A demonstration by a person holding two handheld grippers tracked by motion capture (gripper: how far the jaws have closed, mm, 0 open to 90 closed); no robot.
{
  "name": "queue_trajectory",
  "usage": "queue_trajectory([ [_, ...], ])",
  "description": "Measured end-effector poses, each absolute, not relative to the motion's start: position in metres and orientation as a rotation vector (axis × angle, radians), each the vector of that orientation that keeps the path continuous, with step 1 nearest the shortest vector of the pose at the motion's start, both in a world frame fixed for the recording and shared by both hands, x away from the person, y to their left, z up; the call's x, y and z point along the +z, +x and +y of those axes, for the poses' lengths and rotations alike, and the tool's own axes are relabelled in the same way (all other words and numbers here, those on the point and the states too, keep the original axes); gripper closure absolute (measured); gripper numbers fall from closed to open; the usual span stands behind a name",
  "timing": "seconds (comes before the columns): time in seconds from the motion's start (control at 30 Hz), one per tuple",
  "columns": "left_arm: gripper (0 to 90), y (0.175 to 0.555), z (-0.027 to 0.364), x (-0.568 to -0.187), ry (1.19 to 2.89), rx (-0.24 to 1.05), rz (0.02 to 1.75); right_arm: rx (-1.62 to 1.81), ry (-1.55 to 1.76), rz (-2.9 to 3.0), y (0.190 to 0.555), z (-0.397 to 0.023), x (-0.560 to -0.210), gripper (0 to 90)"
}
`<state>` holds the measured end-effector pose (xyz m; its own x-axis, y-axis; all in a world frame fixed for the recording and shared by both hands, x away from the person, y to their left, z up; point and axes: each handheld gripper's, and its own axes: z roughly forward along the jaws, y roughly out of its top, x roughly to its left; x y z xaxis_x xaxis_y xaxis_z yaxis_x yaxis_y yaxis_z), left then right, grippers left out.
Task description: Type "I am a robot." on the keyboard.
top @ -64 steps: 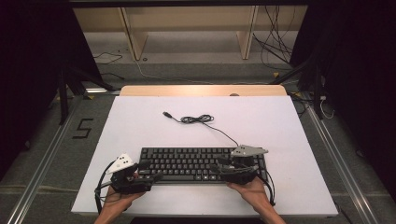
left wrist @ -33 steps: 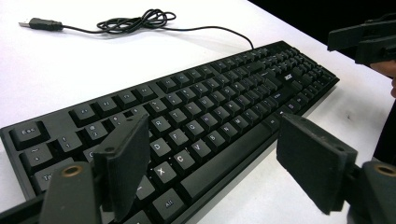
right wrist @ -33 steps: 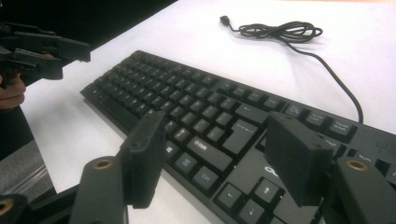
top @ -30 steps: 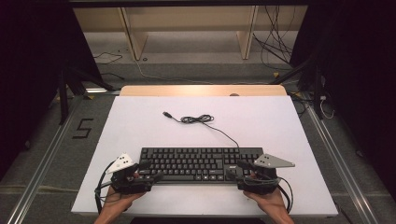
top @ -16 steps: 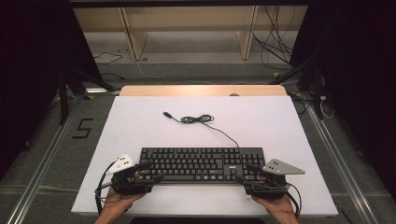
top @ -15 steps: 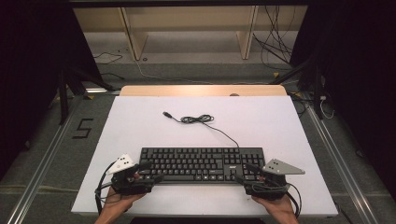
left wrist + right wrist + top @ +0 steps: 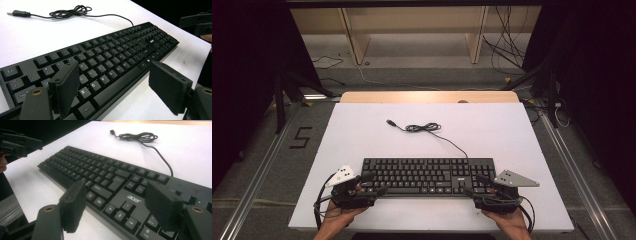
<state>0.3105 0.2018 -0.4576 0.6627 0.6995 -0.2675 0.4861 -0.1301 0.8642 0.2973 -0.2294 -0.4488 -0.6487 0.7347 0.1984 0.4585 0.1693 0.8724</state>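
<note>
While the black keyboard lies flat on the white worktop, near the edge closest to the person and square to it, both tools stand at its two short ends. The left tool sits at the keyboard's left end, held in the person's left hand; in the left gripper view its jaws are spread wide, released, with the keyboard's front left corner lying between and below them and neither pad pressing on it. The right tool sits at the right end, near the arrow keys and number block, held in the right hand. Its jaws have just been opening and now stand wide apart; in the right gripper view the keyboard's front right part shows between the pads, and no pad presses on it. Nothing is grasped by either tool. The keyboard's cable runs from its back edge toward the middle of the worktop, where it gathers into a loose coil and ends in a plug lying free on the surface, well apart from both tools.
</note>
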Motion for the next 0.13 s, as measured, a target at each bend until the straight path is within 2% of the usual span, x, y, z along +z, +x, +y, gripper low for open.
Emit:
queue_trajectory([
  [0.13, 24.2, 0.3108, 0.2023, -0.4576, 1.78, 0.243, 0.953, 1.471, 1.151, 2.18, 0.2975, -0.2291, -0.4489, 33.7],
])
